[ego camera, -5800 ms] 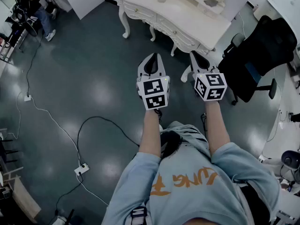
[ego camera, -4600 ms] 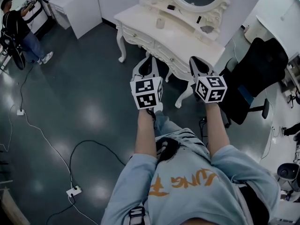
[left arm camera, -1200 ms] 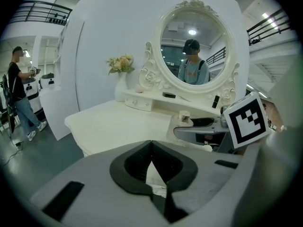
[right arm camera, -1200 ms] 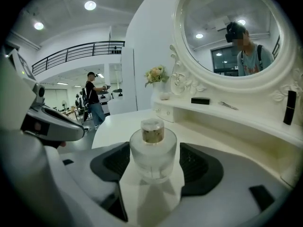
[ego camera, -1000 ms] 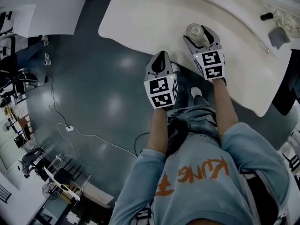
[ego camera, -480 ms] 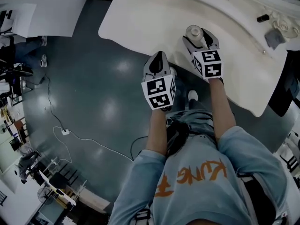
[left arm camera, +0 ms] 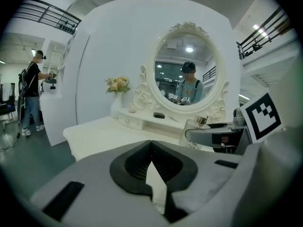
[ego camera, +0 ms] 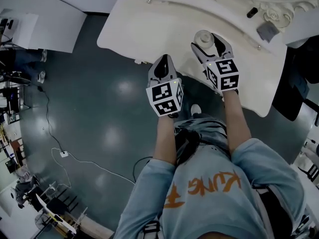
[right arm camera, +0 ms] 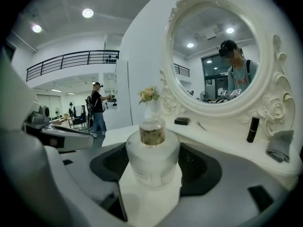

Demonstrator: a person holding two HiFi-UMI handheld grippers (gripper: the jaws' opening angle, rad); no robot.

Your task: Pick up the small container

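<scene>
Small container (right arm camera: 152,151) btwn open jaws, right hand-held gripper (right arm camera: 153,171)

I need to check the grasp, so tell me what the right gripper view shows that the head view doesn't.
Right gripper view only: the white vase of flowers and the glass of the oval mirror. Head view only: the person's light-blue shirt and bare forearms. Both: the frosted round container standing on the white dressing table between the open jaws of the right gripper, plus the black tube.
</scene>
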